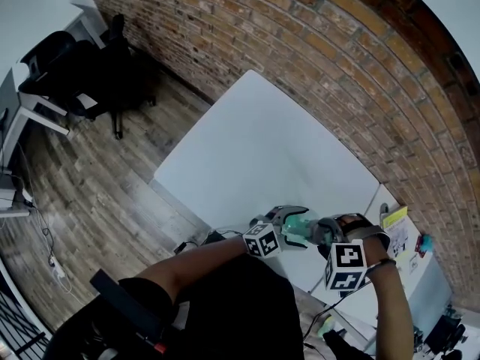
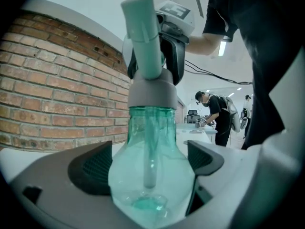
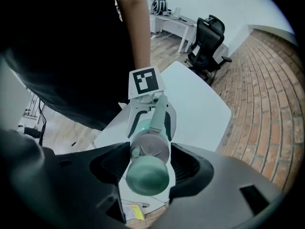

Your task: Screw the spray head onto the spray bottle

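A clear teal spray bottle [image 2: 151, 175] stands upright between the pads of my left gripper [image 2: 150, 163], which is shut on its wide body. On its neck sits the spray head [image 2: 145, 42] with a grey collar [image 2: 152, 92]. My right gripper [image 3: 148, 163] comes down from above and is shut on the spray head [image 3: 147, 175] at the collar [image 3: 151, 149]. Below it show the left gripper [image 3: 150, 113] and a bit of the bottle [image 3: 143, 127]. In the head view both grippers meet at the bottle [image 1: 298, 227], held in the air off the near edge of the white table [image 1: 262, 148].
A brick wall [image 1: 360, 58] runs behind the table. A black office chair [image 1: 112, 66] stands on the wooden floor at the left. A second surface with a yellow paper [image 1: 395, 217] lies to the right. A person [image 2: 217, 113] works at a far desk.
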### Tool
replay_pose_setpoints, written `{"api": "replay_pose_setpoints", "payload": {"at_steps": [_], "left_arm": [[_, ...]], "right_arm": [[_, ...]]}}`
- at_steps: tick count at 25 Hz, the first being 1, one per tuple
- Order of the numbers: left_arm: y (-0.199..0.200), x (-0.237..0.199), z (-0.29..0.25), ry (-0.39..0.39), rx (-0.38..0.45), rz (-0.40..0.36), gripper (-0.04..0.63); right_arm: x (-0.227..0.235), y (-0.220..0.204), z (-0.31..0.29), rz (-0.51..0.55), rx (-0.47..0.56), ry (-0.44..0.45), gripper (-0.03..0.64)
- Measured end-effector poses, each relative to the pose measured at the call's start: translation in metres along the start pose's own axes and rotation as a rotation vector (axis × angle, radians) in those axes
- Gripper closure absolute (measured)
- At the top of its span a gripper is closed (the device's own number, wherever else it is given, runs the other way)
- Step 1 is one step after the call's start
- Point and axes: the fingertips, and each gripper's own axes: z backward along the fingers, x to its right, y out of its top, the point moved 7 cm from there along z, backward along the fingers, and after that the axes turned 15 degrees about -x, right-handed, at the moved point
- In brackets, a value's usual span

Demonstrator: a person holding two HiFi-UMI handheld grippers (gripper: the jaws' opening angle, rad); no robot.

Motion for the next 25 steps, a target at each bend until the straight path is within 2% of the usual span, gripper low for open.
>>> {"api": "replay_pose_setpoints", "payload": {"at_steps": [4, 10, 18, 25], "left_arm": [[0.0, 0.0, -0.001, 0.006, 0.002, -0.001, 0.104], [0.0, 0.001, 0.001, 0.008, 0.001, 0.004, 0.104], [0.0, 0.001, 0.001, 0.012, 0.001, 0.002, 0.106], [-0.001, 0.001, 0.002, 0.011, 0.0, 0.001, 0.106]], "right_arm": [[-0.001, 0.003, -0.004, 0.052, -0.022, 0.003, 0.348], [0.002, 0.006, -0.002, 0.029, -0.017, 0.039, 0.348], [0.006, -0.002, -0.006, -0.236, 0.081, 0.111, 0.348], [0.009, -0.009, -0.006, -0.566, 0.181, 0.177, 0.348]]}}
